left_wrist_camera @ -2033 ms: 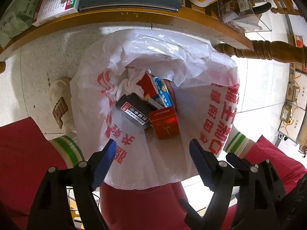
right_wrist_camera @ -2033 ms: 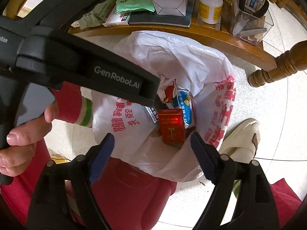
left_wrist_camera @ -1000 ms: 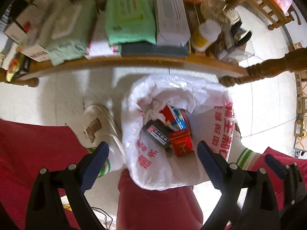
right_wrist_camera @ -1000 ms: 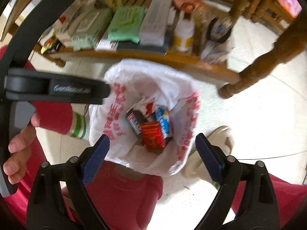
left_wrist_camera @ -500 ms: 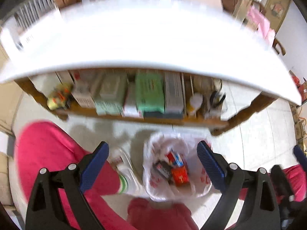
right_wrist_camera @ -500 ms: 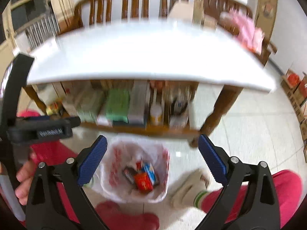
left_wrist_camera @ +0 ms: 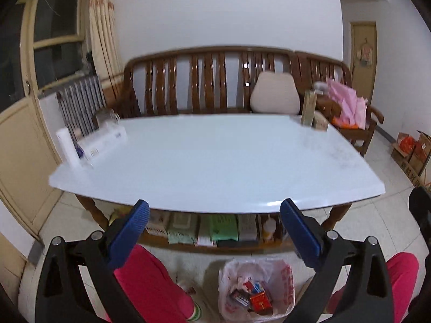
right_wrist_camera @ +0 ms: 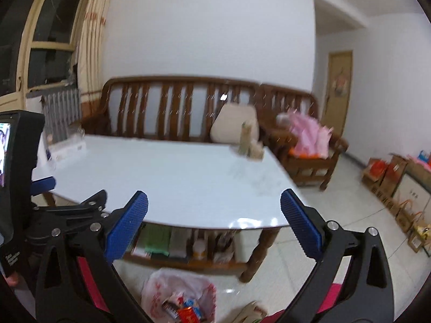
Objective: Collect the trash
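Both claws, left claw (left_wrist_camera: 212, 228) and right claw (right_wrist_camera: 214, 227), spread apart, holding nothing. Trash bag (left_wrist_camera: 256, 290) on floor below white worktop (left_wrist_camera: 215, 161), boxes inside. Advice: scan worktop edges slowly, pick clutter only.

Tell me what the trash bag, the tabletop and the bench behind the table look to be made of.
Trash bag: thin white plastic film, crinkled and translucent, with red print. Tabletop: white and glossy, possibly glass or polished stone; it reflects light along its near edge. Bench: dark brown varnished wood, with shiny slats.
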Tool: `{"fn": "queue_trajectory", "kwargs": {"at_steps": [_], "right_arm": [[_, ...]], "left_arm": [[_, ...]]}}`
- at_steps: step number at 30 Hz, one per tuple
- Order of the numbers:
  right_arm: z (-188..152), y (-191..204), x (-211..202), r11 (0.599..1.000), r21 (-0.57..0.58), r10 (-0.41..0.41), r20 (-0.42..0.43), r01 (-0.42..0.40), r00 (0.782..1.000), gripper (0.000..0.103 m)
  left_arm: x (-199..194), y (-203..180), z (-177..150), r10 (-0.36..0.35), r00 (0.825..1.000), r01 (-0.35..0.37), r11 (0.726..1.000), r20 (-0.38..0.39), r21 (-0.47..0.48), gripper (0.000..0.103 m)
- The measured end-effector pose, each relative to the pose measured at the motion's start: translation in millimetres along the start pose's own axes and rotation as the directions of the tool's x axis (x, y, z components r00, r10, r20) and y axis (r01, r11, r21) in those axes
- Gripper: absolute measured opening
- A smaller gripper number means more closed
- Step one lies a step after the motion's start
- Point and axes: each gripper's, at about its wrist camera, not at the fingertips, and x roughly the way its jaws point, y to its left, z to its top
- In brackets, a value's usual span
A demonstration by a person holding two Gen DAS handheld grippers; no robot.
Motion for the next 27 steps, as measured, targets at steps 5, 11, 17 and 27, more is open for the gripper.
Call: {"fn": "queue_trajectory", "kwargs": {"at_steps": [5,11,17,27], "right_arm": [[7,-2,-19,1.000,0.015,-0.017,0.029,0.017,0.999,0.096],[8,0,-21,0.999,0.032,-0.004,0.013,0.004,1.000,0.096],[10,2,-22,0.999,0.043,-0.003,0.005,0.003,1.000,0.096],[12,5,-20,0.999,0.045,-0.003,-0.004,0.003,1.000,0.096]], "left_arm": [[-28,1,7,-0.005,0.999,0.006,1.000,0.049,-0.009,0.095],[-44,0,8,-0.002,0.997,0.002,1.000,0.075,-0.008,0.095],[-44,3,8,-0.018,0.998,0.020,0.999,0.061,-0.032,0.095],[-45,6,8,-0.002,0.998,0.005,0.999,0.060,-0.048,0.095]]}}
